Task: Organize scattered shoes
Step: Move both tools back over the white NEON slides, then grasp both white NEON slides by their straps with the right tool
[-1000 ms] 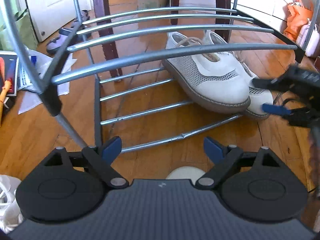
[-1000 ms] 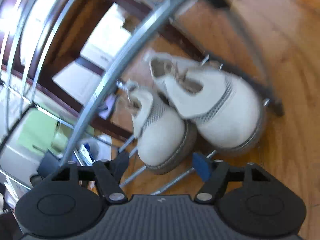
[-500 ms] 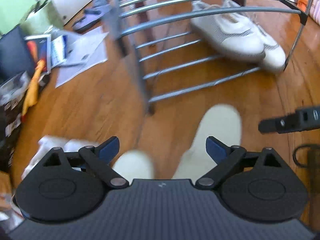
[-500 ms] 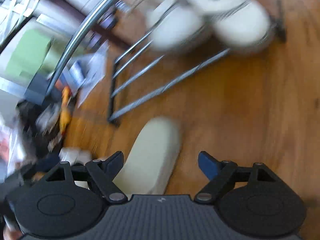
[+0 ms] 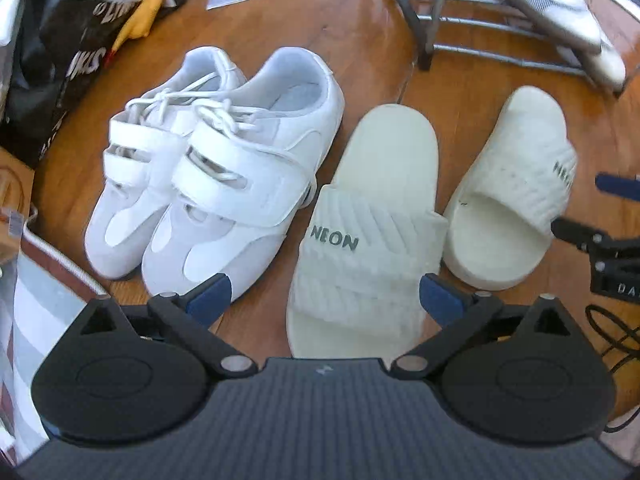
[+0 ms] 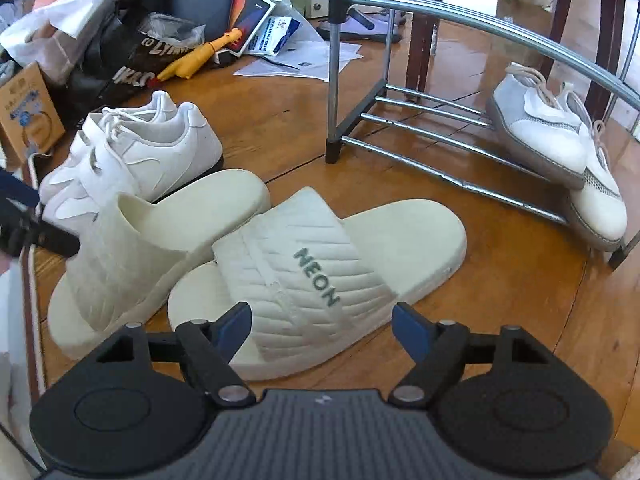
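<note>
Both hand-held grippers have swung away from the rack since a second ago, when each looked through its bars at the mesh shoes; now they look down on footwear on the floor. Left hand-held gripper (image 5: 323, 294) hangs with its jaws wide apart and empty, the left slide (image 5: 362, 220) straight ahead between its fingers, toe nearest, heel running toward the upper centre of the frame. Right hand-held gripper (image 6: 321, 324) is likewise spread wide and holds nothing, with the right slide (image 6: 316, 276) just ahead; that slide's long axis slants from lower left to upper right of the frame, heel toward the rack (image 6: 452, 142). Each slide lies nearer its own-side gripper. Sneakers (image 5: 208, 168) sit paired at the left of the left view, beside the left slide. Mesh shoes (image 6: 560, 148) rest together on the rack's lowest rails at the right. Judging by this, the slides are likeliest to be gripped next, each across its strap.
</note>
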